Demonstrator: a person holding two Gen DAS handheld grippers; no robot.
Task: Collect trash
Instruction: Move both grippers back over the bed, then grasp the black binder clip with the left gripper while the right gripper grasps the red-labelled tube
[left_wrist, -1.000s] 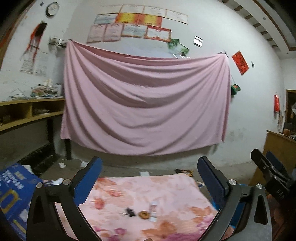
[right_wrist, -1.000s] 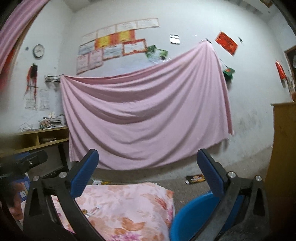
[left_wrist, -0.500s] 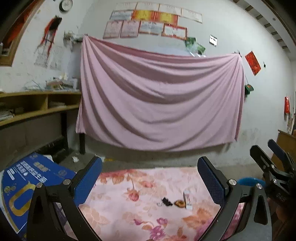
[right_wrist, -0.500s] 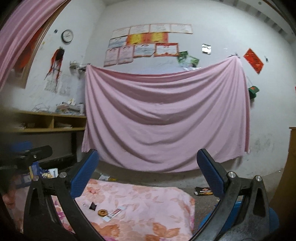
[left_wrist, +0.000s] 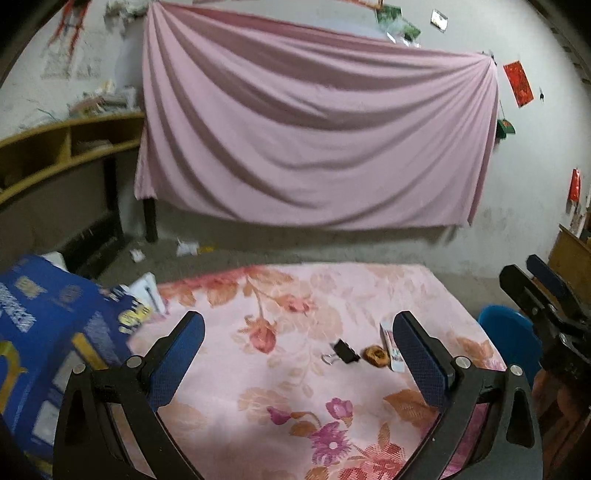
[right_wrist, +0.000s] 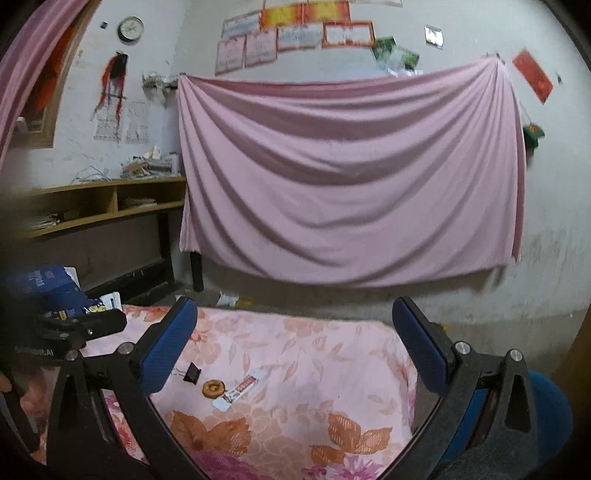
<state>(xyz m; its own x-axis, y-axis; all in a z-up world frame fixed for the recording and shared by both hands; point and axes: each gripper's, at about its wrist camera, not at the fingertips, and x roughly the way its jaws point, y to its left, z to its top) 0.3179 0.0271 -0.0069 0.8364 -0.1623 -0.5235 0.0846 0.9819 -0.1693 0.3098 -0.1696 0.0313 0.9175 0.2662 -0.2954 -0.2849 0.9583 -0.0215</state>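
Your left gripper (left_wrist: 298, 341) has its 2 blue pads spread wide and its jaws are closing; no pad presses on anything. It hangs above the floral-covered table (left_wrist: 295, 406). 3 small items lie in a row on the cloth, ahead of this gripper and toward its right finger: a black binder clip (left_wrist: 341, 352), a round brown donut-shaped piece (left_wrist: 375, 356) just beside it, and a printed wrapper (left_wrist: 389, 345) partly hidden behind the right pad. All 3 rest on the cloth, apart from the pads.

Your right gripper (right_wrist: 294, 334) also stands spread, with nothing between its pads. From it, the binder clip (right_wrist: 192, 373) lies just beside the left finger, the donut-shaped piece (right_wrist: 213, 388) next to it, and the wrapper (right_wrist: 240, 389) slightly further toward the middle.

A blue bin (left_wrist: 511, 339) sits off the table's right edge, below your right gripper. A blue printed carton (left_wrist: 44, 339) lies to the left of your left gripper. A pink sheet (right_wrist: 351, 173) hangs on the wall ahead of both.
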